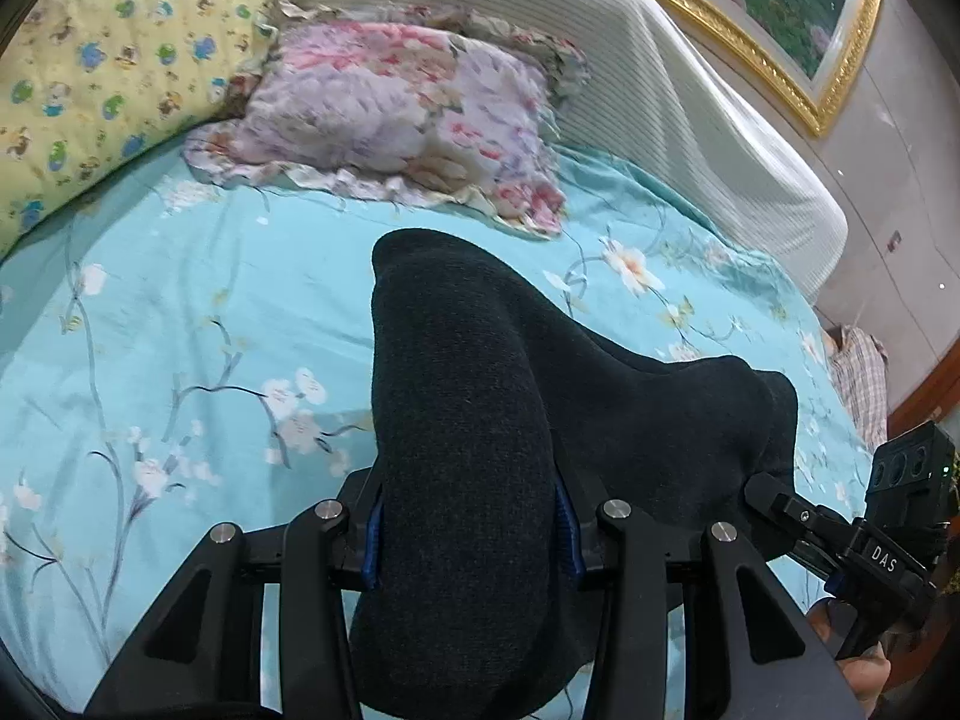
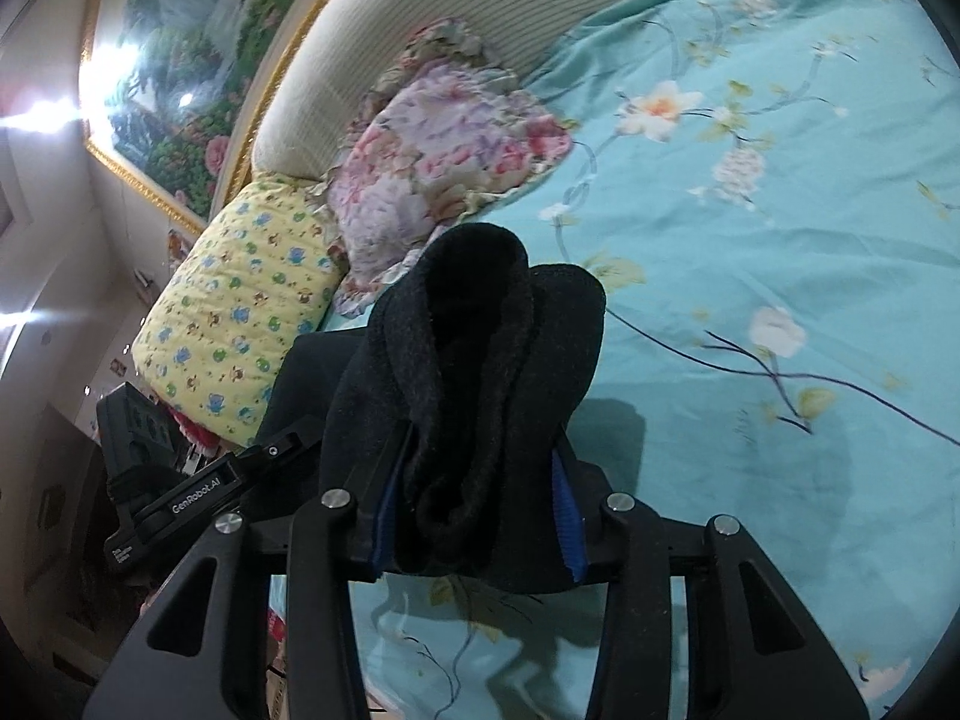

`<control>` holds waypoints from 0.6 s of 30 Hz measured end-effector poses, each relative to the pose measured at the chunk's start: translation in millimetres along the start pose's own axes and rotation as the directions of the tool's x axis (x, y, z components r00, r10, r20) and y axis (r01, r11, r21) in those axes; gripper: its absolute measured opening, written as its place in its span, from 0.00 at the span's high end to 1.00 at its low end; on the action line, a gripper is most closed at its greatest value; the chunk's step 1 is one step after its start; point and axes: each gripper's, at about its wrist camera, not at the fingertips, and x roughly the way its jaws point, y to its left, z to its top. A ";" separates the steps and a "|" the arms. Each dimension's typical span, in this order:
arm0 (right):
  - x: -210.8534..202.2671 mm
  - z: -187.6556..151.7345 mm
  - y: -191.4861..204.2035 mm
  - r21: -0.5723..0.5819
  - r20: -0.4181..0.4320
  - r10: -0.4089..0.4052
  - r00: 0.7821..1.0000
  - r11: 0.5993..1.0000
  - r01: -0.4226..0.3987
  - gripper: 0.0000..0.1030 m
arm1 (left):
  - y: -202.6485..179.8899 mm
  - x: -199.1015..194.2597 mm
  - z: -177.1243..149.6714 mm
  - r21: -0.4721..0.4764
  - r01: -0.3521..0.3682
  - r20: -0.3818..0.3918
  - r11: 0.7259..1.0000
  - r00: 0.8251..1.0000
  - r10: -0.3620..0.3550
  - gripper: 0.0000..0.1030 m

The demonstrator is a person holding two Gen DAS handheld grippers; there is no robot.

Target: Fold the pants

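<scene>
The dark pants (image 1: pixel 468 420) are thick, fuzzy fabric, lifted above the bed. My left gripper (image 1: pixel 471 534) is shut on a bunched fold of them, which bulges up past the blue pads (image 1: pixel 373 540). The cloth stretches to the right toward my right gripper (image 1: pixel 774 498), seen at the frame's right edge. In the right wrist view my right gripper (image 2: pixel 474 516) is shut on another bunched part of the pants (image 2: pixel 480 372), with the fleece lining showing. The left gripper (image 2: pixel 264 456) shows at the left there.
The bed has a turquoise floral sheet (image 1: pixel 210 312). A pink floral pillow (image 1: pixel 396 114) and a yellow patterned pillow (image 1: pixel 102 72) lie at the head, against a white padded headboard (image 1: pixel 660 78). A gold-framed picture (image 1: pixel 780 30) hangs above. A checked cloth (image 1: pixel 858 372) lies at the bed's right edge.
</scene>
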 end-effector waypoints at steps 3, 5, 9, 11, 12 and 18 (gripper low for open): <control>6.5 3.1 7.2 -0.019 -0.003 0.012 1.000 1.000 -0.012 0.57 | 6.8 -6.3 4.8 -0.008 -0.017 0.020 1.000 1.000 0.017 0.58; 14.0 6.8 13.9 -0.037 -0.011 0.016 1.000 0.999 -0.017 0.57 | 10.4 -9.9 7.6 -0.010 -0.027 0.034 1.000 0.999 0.028 0.58; 27.5 14.2 26.0 -0.065 -0.023 0.026 0.999 0.998 -0.028 0.57 | 20.1 -16.7 14.2 -0.018 -0.054 0.060 0.998 0.997 0.055 0.58; 34.1 18.4 31.4 -0.082 -0.027 0.030 0.999 0.996 -0.033 0.57 | 26.3 -17.4 18.4 -0.027 -0.062 0.067 0.998 0.996 0.063 0.58; 36.3 19.9 32.9 -0.086 -0.030 0.033 0.999 0.996 -0.035 0.57 | 29.1 -17.7 20.4 -0.032 -0.064 0.070 0.997 0.995 0.066 0.58; 59.9 33.2 42.3 -0.110 -0.046 0.043 0.998 0.993 -0.048 0.57 | 42.4 -11.3 32.0 -0.049 -0.094 0.078 0.994 0.992 0.097 0.58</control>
